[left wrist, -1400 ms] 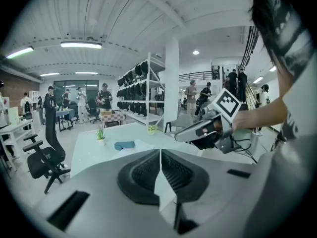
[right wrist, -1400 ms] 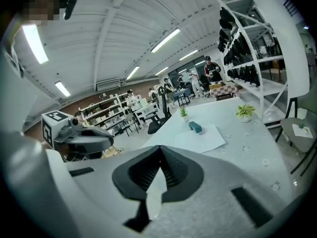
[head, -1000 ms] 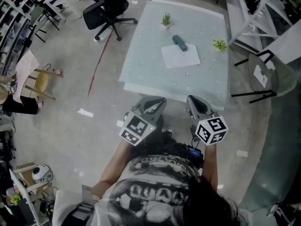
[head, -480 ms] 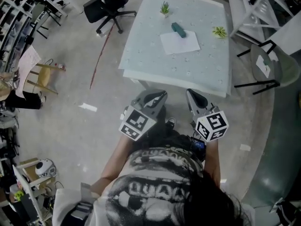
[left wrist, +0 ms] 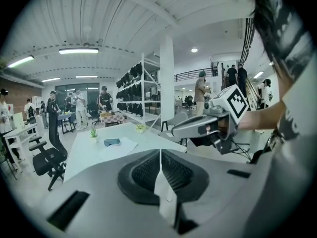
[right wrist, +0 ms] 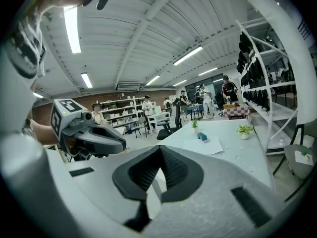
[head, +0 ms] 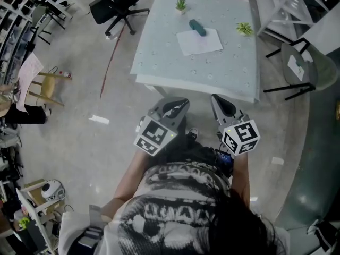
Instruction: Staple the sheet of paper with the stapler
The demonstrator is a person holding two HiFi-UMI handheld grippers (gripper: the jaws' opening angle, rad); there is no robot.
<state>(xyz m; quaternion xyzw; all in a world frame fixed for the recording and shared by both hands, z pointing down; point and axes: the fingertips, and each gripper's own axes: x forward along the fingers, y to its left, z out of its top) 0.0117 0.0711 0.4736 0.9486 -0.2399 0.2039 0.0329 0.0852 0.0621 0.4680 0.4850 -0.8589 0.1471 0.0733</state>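
A pale worktop [head: 159, 57] is standing on a glossy grey floor [head: 69, 126], with a black office chair [head: 113, 7] sitting near its far left corner. Strip lights [right wrist: 72, 28] are glowing under a ribbed white ceiling [right wrist: 148, 38], and a white column [left wrist: 167, 83] is rising beside storage racks [left wrist: 134, 90].

We count two grippers, the left gripper [head: 177, 102] and the right gripper [head: 219, 99], and two marker cubes, the left cube [head: 154, 137] and the right cube [head: 240, 137]. Ahead of the fingers stands one worktop [head: 159, 57]. On it, well beyond the fingers, we count one sheet of paper [head: 199, 42], one stapler [head: 197, 27] and two potted plants, the left plant [head: 181, 4] and the right plant [head: 244, 28]. Left of the fingers we count one black office chair [head: 114, 7] wholly in view and one yellow chair [head: 47, 89]. Right of the fingers we count one grey chair [head: 300, 70].
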